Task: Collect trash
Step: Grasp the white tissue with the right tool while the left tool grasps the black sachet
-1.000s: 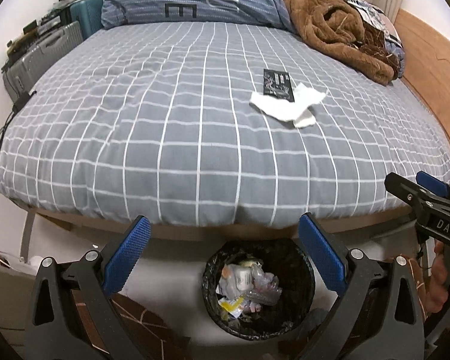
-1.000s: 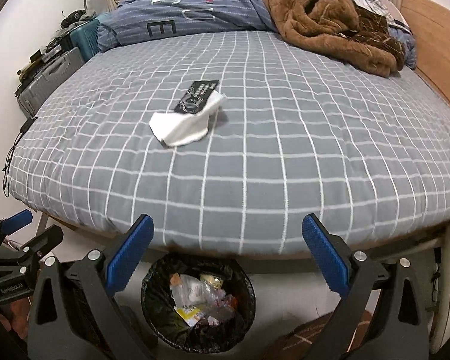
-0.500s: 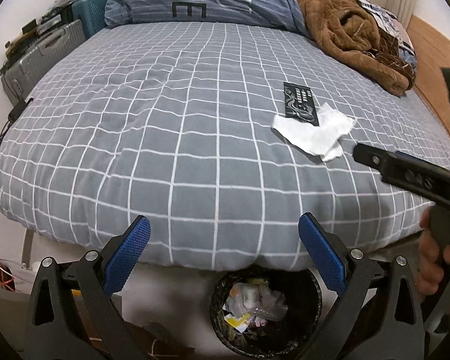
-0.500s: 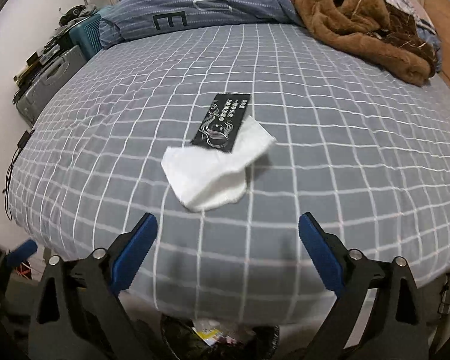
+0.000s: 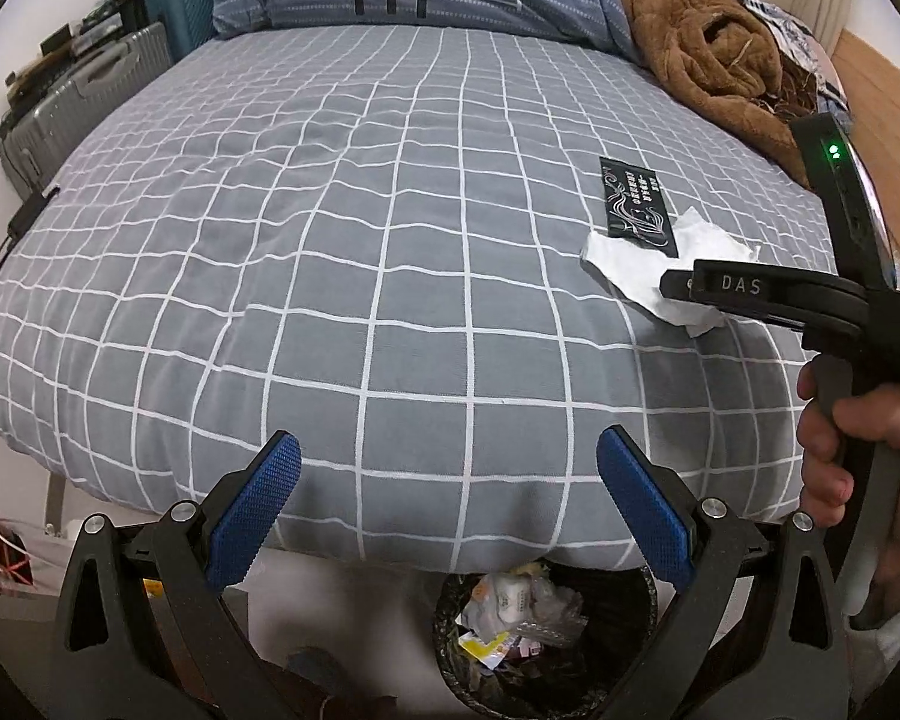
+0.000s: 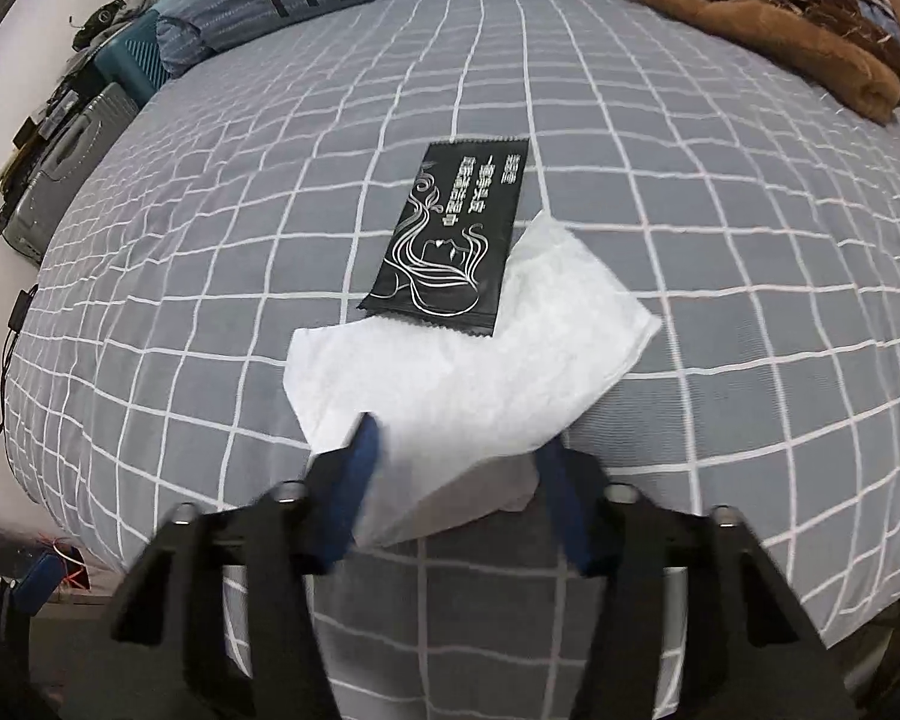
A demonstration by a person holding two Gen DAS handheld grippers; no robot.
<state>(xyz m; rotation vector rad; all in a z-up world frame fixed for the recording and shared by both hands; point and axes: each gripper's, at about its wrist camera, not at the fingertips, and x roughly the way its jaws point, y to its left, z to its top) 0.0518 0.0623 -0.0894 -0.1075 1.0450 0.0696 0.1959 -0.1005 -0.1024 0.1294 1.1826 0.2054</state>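
My right gripper (image 6: 459, 450) sits low over the bed, its blue ribbed fingers (image 6: 360, 456) straddling the near edge of a crumpled white tissue (image 6: 468, 366). The jaws are partly open with the soft paper bunched between them; the view is blurred there, so I cannot tell whether the pads have actually pinched it. The tissue lies on a grey quilted bedspread with a white grid pattern (image 6: 720, 228), and its far edge is tucked under a flat, glossy black sachet printed with a white line drawing of a woman's head (image 6: 450, 240).

From the left wrist camera I see the same gripper from the side, a black arm marked DAS (image 5: 744, 288), held by my right hand (image 5: 846, 432) and reaching onto the tissue (image 5: 636, 261) beside the sachet (image 5: 636, 198).

My left gripper (image 5: 447, 480) hangs wide open and holds nothing, near the bed's edge. Below it stands a round bin lined with a black plastic bag (image 5: 450, 648), part full of crinkled wrappers. A rumpled brown fleece blanket (image 5: 702, 42) lies at the far side of the bed.
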